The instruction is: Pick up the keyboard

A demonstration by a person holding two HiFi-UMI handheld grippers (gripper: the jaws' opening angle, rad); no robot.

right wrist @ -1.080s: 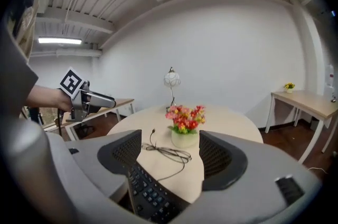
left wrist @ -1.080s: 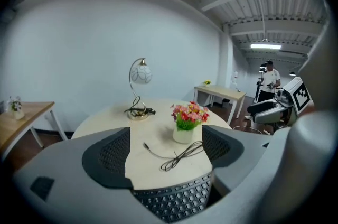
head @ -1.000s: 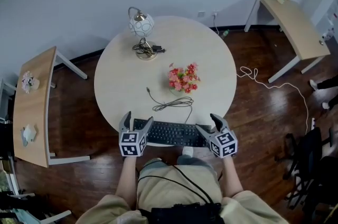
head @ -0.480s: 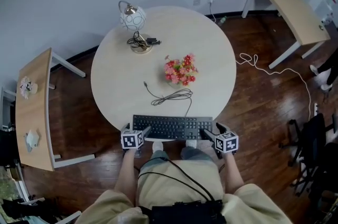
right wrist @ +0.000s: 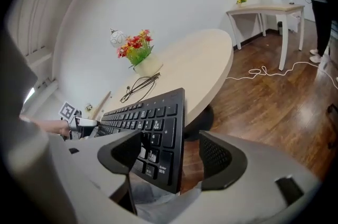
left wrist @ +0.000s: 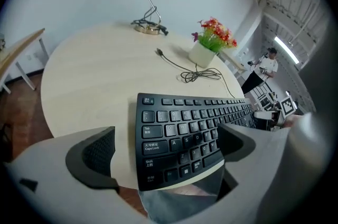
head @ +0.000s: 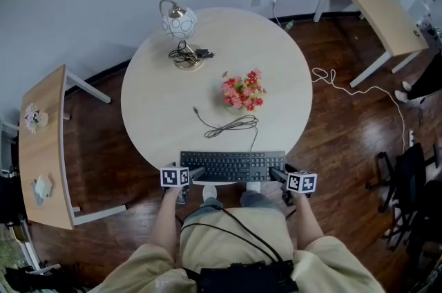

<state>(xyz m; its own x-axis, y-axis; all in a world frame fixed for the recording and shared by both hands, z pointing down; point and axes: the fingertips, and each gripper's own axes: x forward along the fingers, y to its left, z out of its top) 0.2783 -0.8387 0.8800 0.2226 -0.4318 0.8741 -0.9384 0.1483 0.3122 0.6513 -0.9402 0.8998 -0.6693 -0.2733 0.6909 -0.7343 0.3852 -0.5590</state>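
Left gripper [left wrist: 166,151] has just been opening its jaws; they stand wide, with the left end of the keyboard [head: 233,166] between them. Right gripper [right wrist: 171,151] is wide around the right end. Over a dark wooden floor [head: 345,139] stands a round pale table [head: 166,98]. The keyboard overhangs its near edge. A white pot [left wrist: 200,54] holds red flowers [head: 243,91].

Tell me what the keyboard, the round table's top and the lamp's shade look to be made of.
Keyboard: black plastic, matte, with moulded keys and printed legends.
Table top: pale wood-look laminate or veneer, smooth with a faint grain; which one is unclear.
Lamp shade: probably glass or ceramic, a white globe with thin line patterning.
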